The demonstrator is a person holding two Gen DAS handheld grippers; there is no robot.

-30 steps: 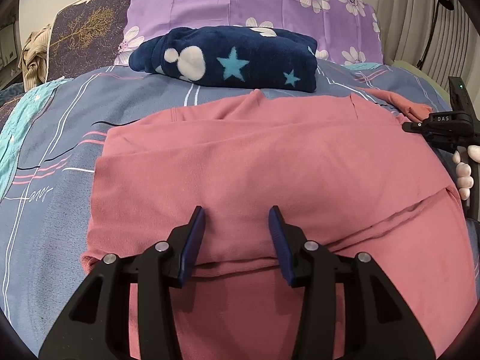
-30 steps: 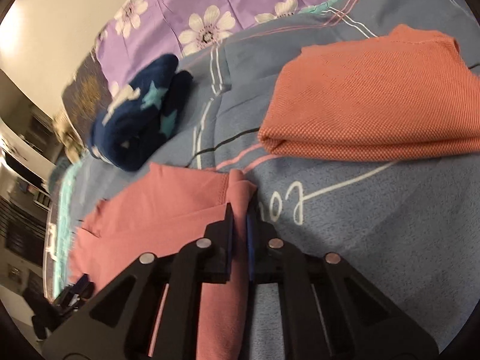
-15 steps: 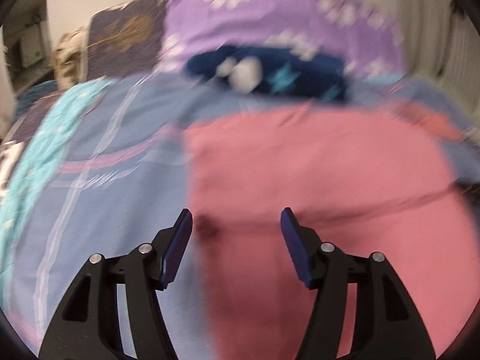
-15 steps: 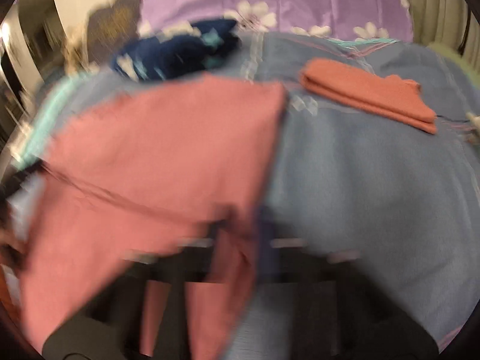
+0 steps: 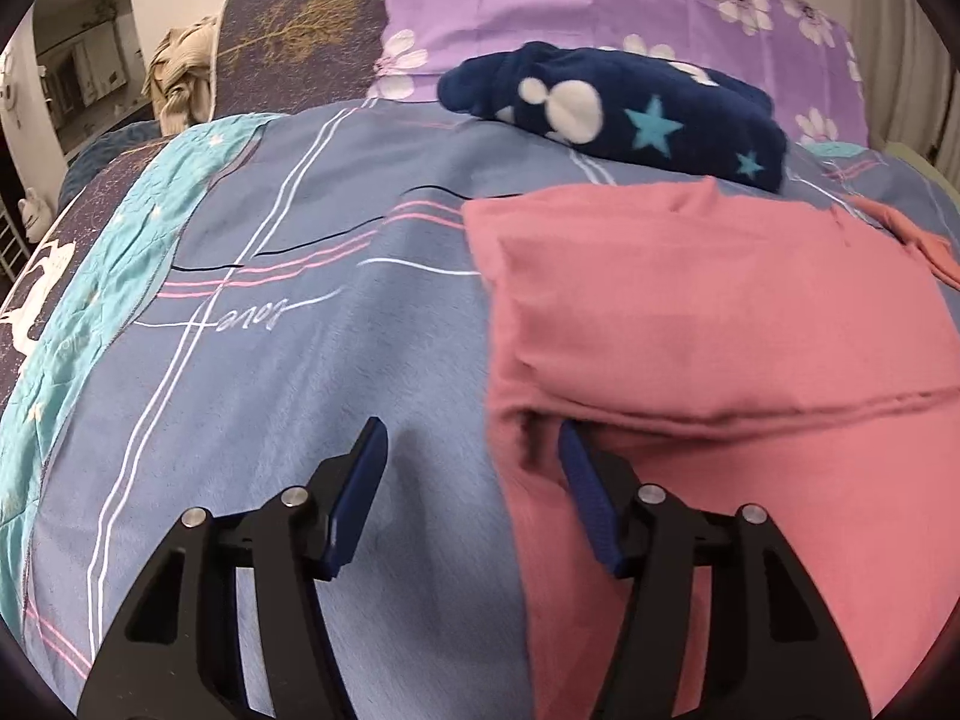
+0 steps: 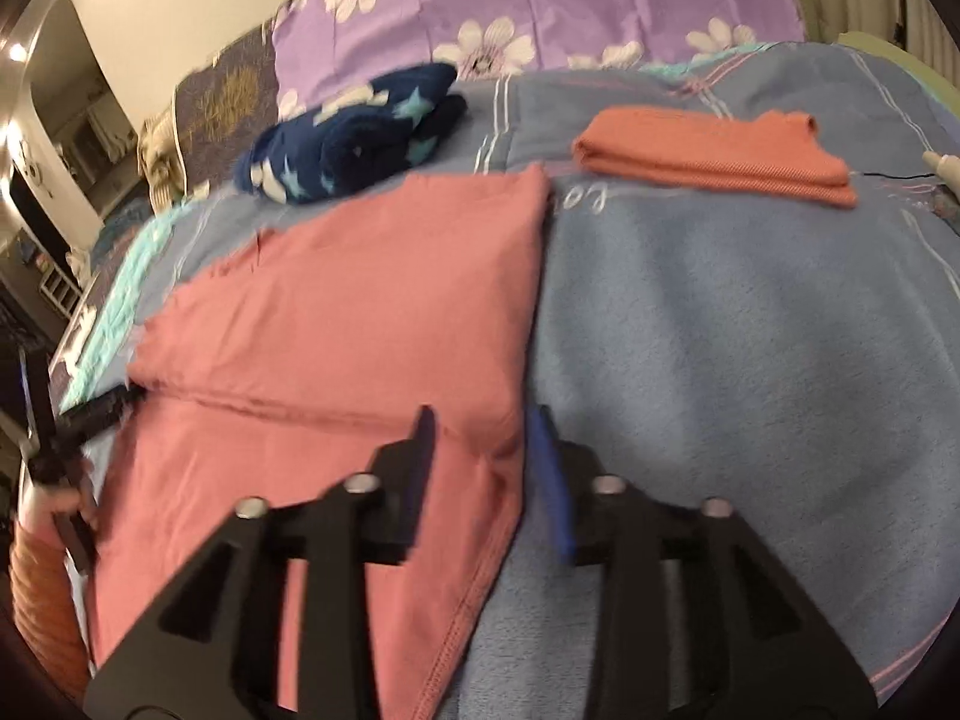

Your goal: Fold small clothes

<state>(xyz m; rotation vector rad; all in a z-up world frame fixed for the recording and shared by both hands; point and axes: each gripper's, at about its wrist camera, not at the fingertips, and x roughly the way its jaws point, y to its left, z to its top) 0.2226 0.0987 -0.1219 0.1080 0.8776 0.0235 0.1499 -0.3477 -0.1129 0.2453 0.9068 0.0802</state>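
Pink garment [image 5: 720, 324] lay folded on the bed [image 5: 270, 360], both grippers [image 5: 474, 456] [image 6: 480, 450] released astride its edges, the right just opening; only the right view showed a folded orange cloth [image 6: 714, 159].

Warm, soft indoor light fills both views. In the right wrist view a glaring ceiling lamp [image 6: 18, 51] burns at ten o'clock, and motion blur smears the black two-finger tool [image 6: 480, 468] and the fabrics. The left wrist view is sharper. Fisheye bending and dark vignetting crowd every edge.
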